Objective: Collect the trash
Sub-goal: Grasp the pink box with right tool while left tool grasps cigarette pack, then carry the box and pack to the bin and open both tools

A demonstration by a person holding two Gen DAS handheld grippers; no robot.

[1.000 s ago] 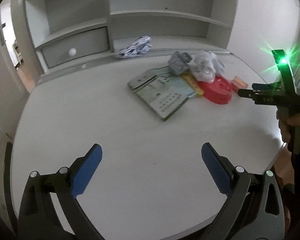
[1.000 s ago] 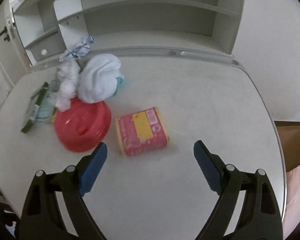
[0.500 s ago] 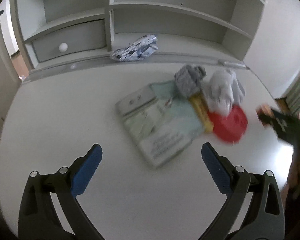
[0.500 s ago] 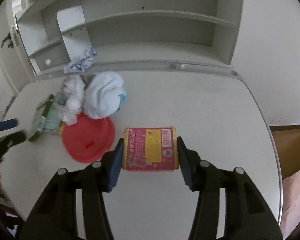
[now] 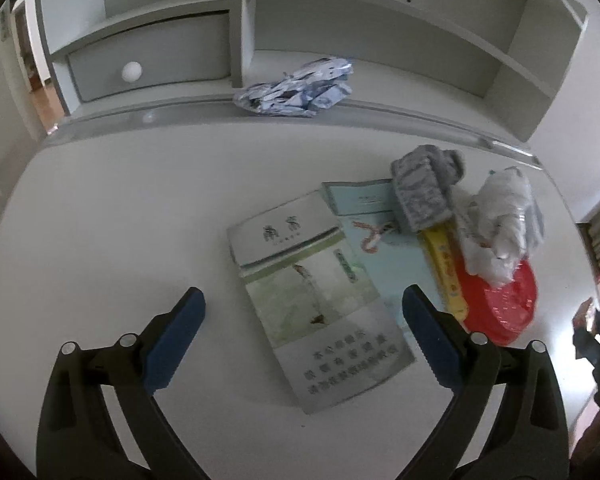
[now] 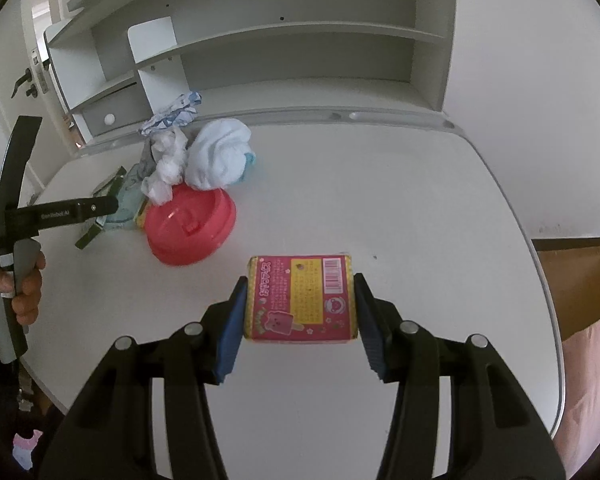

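My right gripper (image 6: 300, 320) is shut on a pink and yellow snack box (image 6: 302, 298) and holds it just above the white table (image 6: 380, 200). My left gripper (image 5: 304, 334) is open and empty above a booklet (image 5: 316, 300). A crumpled blue and white wrapper (image 5: 296, 88) lies on the low shelf. Crumpled white tissue (image 5: 496, 228) and a grey cloth (image 5: 424, 192) lie by a red lid (image 5: 500, 304). The red lid (image 6: 190, 228), the tissue (image 6: 166, 168) and a white cloth (image 6: 220, 152) also show in the right wrist view.
A shelf unit (image 5: 380, 40) with a drawer (image 5: 148, 64) stands at the back of the table. A yellow strip (image 5: 446, 268) lies beside the red lid. The table's right edge (image 6: 540, 280) borders wooden floor.
My right gripper closed on the snack box and lifted it. My left gripper moved forward and right over the booklet, still open.
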